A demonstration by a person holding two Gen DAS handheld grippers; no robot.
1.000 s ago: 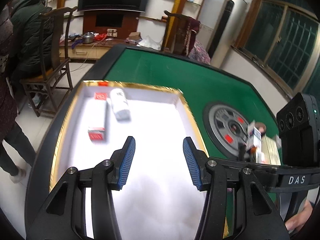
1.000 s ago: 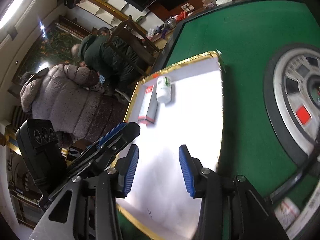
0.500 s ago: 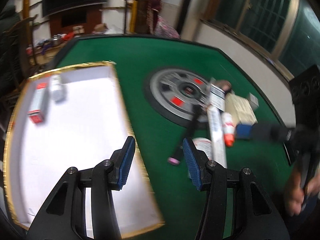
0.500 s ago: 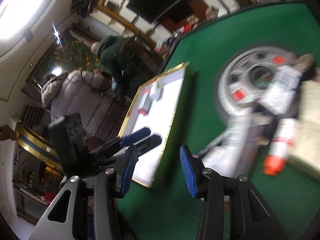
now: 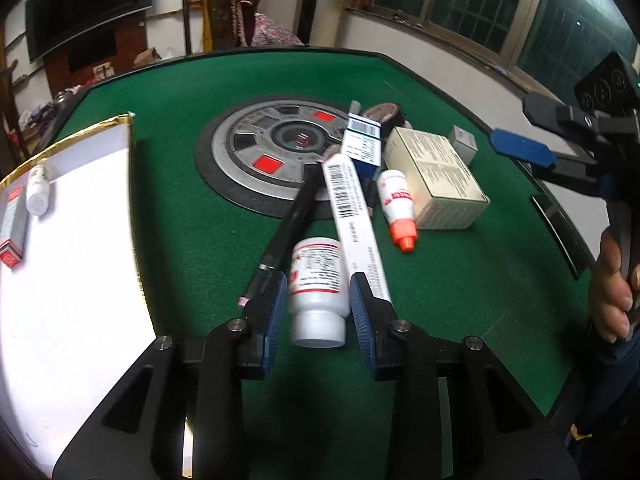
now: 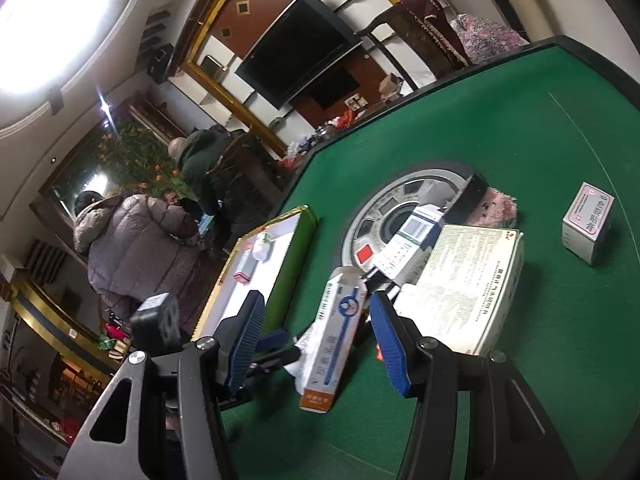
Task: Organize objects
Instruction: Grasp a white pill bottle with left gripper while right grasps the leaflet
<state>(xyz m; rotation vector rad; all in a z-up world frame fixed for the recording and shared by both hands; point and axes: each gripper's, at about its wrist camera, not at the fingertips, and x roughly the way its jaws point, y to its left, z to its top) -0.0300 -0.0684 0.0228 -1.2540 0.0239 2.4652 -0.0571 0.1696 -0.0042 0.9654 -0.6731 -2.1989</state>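
A white pill bottle with a red-edged label lies on the green felt between the open fingers of my left gripper; the pads stand beside it, apart. A long white carton lies to its right. In the right wrist view that long carton stands between the open fingers of my right gripper, untouched. The gold-rimmed white tray at the left holds a small white bottle and a grey-red box.
On the felt lie a black pen, an orange-capped bottle, a big beige box, a blue-white box, and a small white box. A round metal hub sits mid-table. People sit behind the tray.
Both grippers swung from over the white tray to the right, to the pile of objects on the felt. My left gripper now straddles the pill bottle, my right the long carton.
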